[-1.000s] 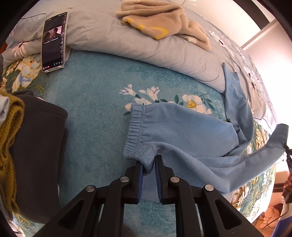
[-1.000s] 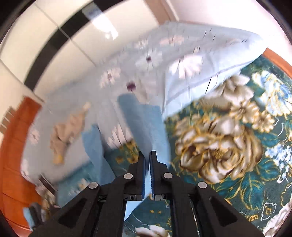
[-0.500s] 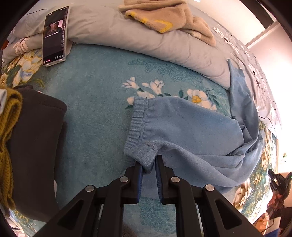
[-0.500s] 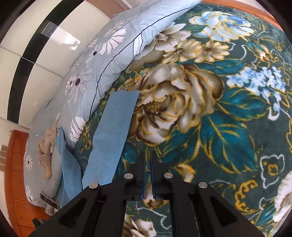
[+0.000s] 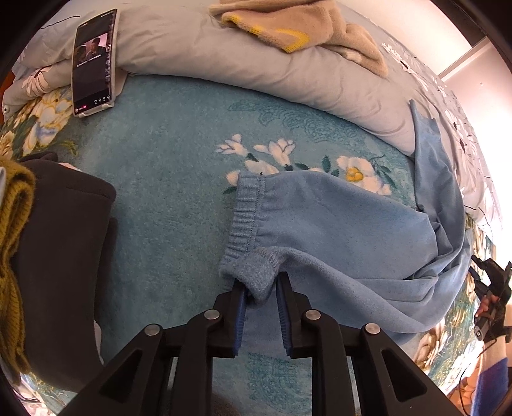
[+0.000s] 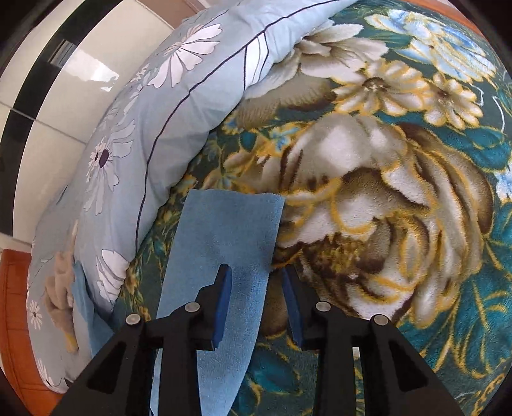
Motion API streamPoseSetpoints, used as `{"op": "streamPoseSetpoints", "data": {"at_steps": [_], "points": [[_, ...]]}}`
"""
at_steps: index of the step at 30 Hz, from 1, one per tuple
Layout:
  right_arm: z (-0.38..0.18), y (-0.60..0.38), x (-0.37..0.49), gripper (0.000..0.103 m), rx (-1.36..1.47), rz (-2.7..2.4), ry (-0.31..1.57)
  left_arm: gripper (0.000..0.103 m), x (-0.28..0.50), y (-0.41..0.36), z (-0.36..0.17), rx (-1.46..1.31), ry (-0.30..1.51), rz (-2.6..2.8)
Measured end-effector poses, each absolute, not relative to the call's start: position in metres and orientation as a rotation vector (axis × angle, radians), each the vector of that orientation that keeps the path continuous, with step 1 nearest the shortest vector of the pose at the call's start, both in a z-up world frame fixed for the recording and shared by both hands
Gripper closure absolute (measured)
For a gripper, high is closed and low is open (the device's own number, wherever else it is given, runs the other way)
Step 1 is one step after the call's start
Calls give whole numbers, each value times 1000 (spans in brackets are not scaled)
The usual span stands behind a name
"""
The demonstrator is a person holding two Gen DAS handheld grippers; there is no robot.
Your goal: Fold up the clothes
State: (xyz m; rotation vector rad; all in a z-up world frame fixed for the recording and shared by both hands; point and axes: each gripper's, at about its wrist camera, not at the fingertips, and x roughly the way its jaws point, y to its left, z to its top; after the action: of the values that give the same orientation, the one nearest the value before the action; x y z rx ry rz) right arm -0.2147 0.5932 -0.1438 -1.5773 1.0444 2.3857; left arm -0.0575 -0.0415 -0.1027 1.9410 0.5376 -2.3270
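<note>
Light blue fleece trousers [image 5: 336, 230] lie on the teal floral blanket [image 5: 166, 192], waistband to the left, one leg running up against the duvet. My left gripper [image 5: 260, 284] has its jaws slightly apart around the near waistband corner [image 5: 256, 272], which sits loosely between the pads. In the right wrist view, a trouser leg end [image 6: 224, 243] lies flat on the blanket. My right gripper [image 6: 256, 275] is open above that leg's right edge, holding nothing. The right gripper also shows in the left wrist view [image 5: 489, 297] at the far right.
A phone [image 5: 92, 62] leans on the grey duvet [image 5: 224, 64] at the back left. A beige garment [image 5: 304, 28] lies on the duvet. Folded dark and mustard clothes [image 5: 48, 256] are stacked at the left. A floral pillow [image 6: 153, 128] borders the blanket.
My right gripper lowered the trouser leg onto the blanket and opened, letting it go. My left gripper's jaws have widened slightly around the waistband corner.
</note>
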Motion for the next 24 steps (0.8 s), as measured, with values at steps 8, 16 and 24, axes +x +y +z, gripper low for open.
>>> {"op": "streamPoseSetpoints", "data": {"at_steps": [8,16,24], "points": [[-120,589,-207,101,-1485,2479,1141,79,-56,-38,-101,1938,537,-2335],[-67,647,-131,101,-1249,2533,1103,78,-51,-29,-96,1959,552,-2378],[-117,690,-52,101,-1315,2299,1136,78,-43,-19,-105,2023,575,-2360]]}}
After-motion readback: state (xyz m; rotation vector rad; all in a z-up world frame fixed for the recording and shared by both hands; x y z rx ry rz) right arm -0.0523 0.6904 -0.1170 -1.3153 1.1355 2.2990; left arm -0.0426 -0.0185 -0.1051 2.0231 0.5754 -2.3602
